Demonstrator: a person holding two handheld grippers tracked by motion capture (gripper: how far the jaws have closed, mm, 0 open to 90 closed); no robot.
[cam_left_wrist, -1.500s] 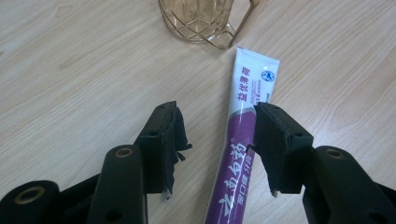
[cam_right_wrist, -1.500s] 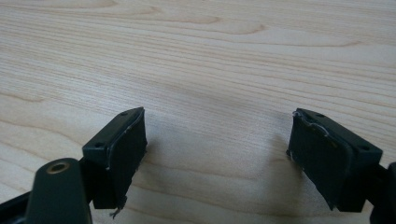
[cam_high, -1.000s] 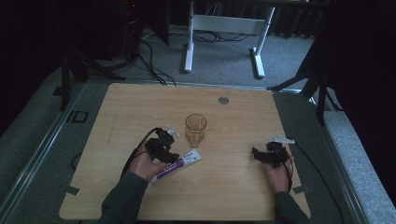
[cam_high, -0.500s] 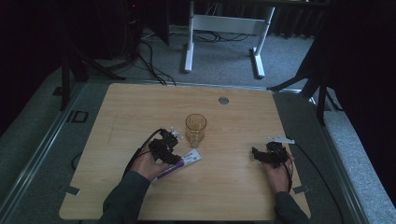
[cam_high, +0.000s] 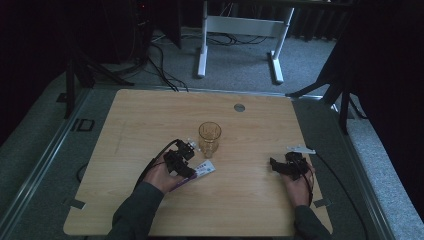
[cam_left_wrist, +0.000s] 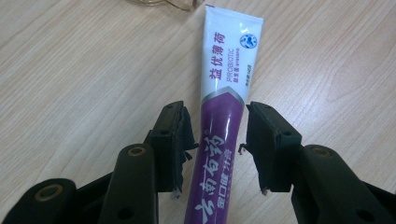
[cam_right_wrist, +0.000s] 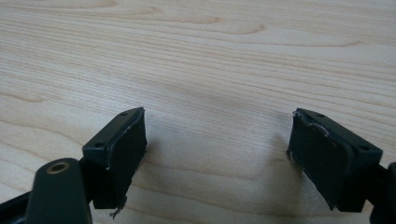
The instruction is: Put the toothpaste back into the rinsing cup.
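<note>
The left claw [cam_high: 186,159] is sitting a little left of the counter's [cam_high: 150,115] middle, toward seven o'clock from the drinking glass [cam_high: 209,138], and its jaws have just been closing around a toothpaste tube [cam_high: 199,171]. In the left gripper view the tube [cam_left_wrist: 223,116] is lying flat on the wood between the two black pads [cam_left_wrist: 180,140], purple at the near end and white at the far end. The pads are standing just beside the tube on either side with a thin gap showing, so the claw is apart and not yet pressing.

From above, the tube is lying slantwise, its white end pointing toward two o'clock and stopping just short of the glass's foot at about six o'clock from it. The purple end is running under the person's left hand [cam_high: 161,176].

The right claw [cam_high: 276,165] is resting well apart, at about four o'clock from the glass. In the right gripper view its jaws are standing wide apart over bare wood [cam_right_wrist: 210,60].
</note>
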